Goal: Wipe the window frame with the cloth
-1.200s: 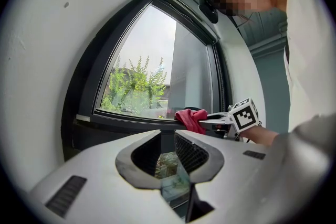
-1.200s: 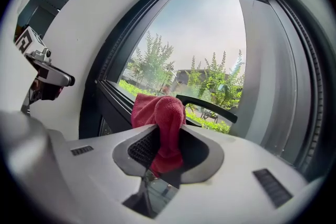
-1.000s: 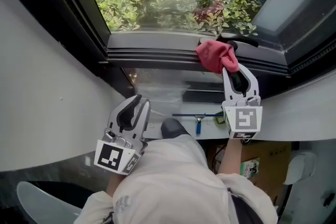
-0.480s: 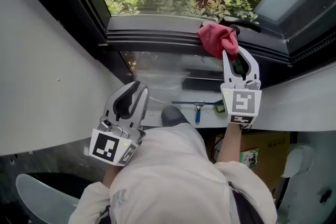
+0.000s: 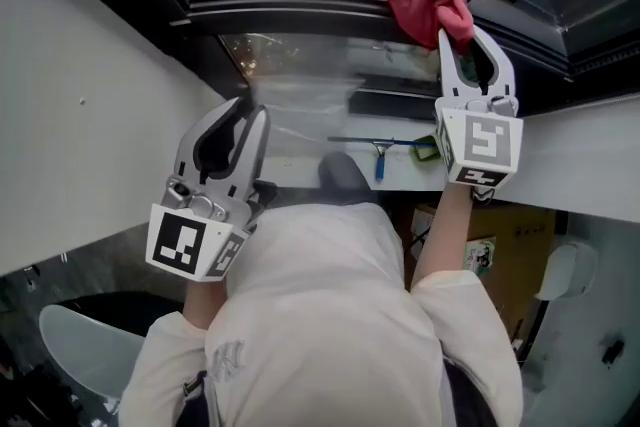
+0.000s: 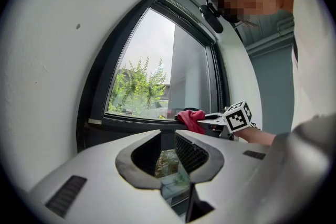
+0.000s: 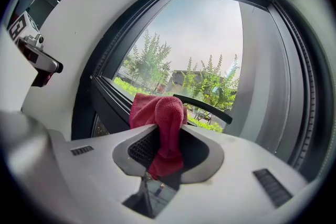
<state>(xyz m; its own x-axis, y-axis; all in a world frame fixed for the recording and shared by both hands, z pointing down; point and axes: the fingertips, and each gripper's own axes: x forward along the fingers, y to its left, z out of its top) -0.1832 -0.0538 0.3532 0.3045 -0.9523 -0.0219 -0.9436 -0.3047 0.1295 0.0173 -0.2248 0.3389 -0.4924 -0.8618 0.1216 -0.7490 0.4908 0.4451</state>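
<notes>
Red cloth [image 5: 428,3] is clamped in the jaws of right gripper [image 5: 460,35] and pressed on the dark window frame [image 5: 290,0], far right. Left gripper [image 5: 248,110] is held slightly open, empty, near left.

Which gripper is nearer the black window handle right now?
Right. The right gripper, shut on the red cloth, is right beside the handle; the left gripper hangs empty well back toward the person's left.

No legible text, labels or numbers anywhere
</notes>
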